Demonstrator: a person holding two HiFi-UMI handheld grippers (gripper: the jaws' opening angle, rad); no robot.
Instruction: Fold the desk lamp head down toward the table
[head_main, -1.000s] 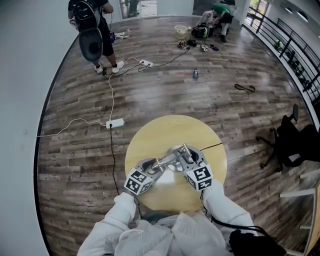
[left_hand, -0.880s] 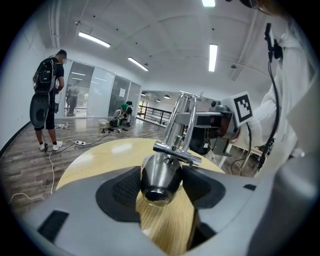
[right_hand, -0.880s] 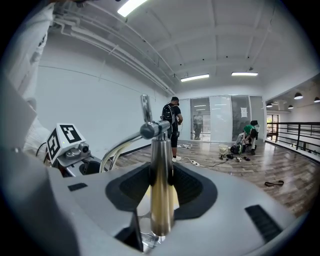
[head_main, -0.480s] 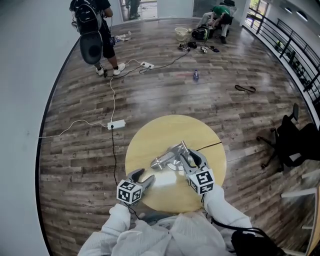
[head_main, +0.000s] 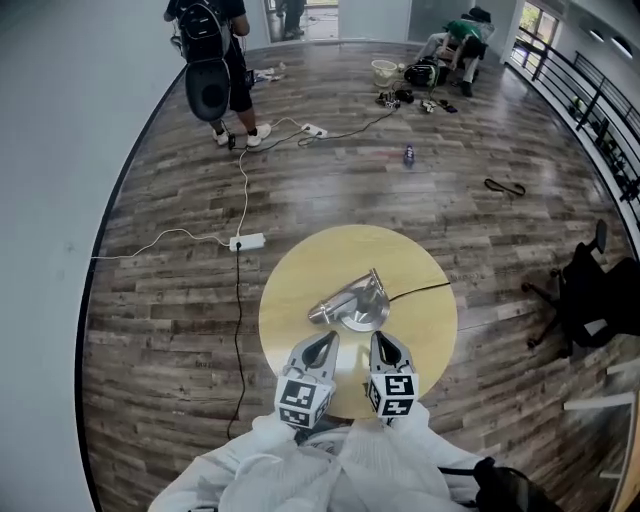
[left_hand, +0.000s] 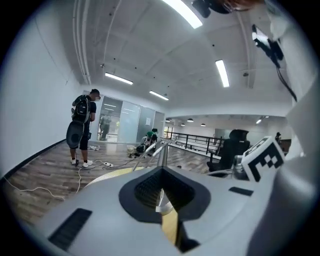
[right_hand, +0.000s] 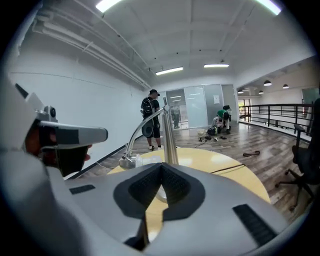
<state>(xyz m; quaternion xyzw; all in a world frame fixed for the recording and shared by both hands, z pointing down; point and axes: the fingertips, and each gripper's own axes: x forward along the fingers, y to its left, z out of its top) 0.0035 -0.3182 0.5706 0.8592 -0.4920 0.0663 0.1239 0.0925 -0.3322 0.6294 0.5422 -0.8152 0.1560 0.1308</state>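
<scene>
Lamp (head_main: 352, 300) sits in the middle of the round yellow tabletop (head_main: 300, 270), and its head (head_main: 322, 311) is folded right over, lying low to the left of the round base (head_main: 365, 318). In the right gripper view the post (right_hand: 170, 139) stands upright, the neck (right_hand: 135, 132) arches over from its top, and the head comes down to the tabletop surface. Whether it actually touches, can't tell. A dark cable (head_main: 420, 290) runs from the base off to the right edge of the tabletop.

Both claws are clear of the lamp, back at the near edge of the tabletop, side by side and just apart. Left claw (head_main: 322, 345) is narrow, jaws tip to tip with nothing between them, pointing toward the lamp. Right claw (head_main: 384, 343) has its jaws closing, tips meeting, and nothing between them either. The post is straight ahead of it but apart.

Around the tabletop there's wood floor (head_main: 150, 300). A white power strip (head_main: 247, 242) lies just left of the tabletop, with cords trailing away from it. A person (head_main: 210, 50) with a backpack stands at the far end, well away, and there's a black chair (head_main: 590, 290) off to the right
</scene>
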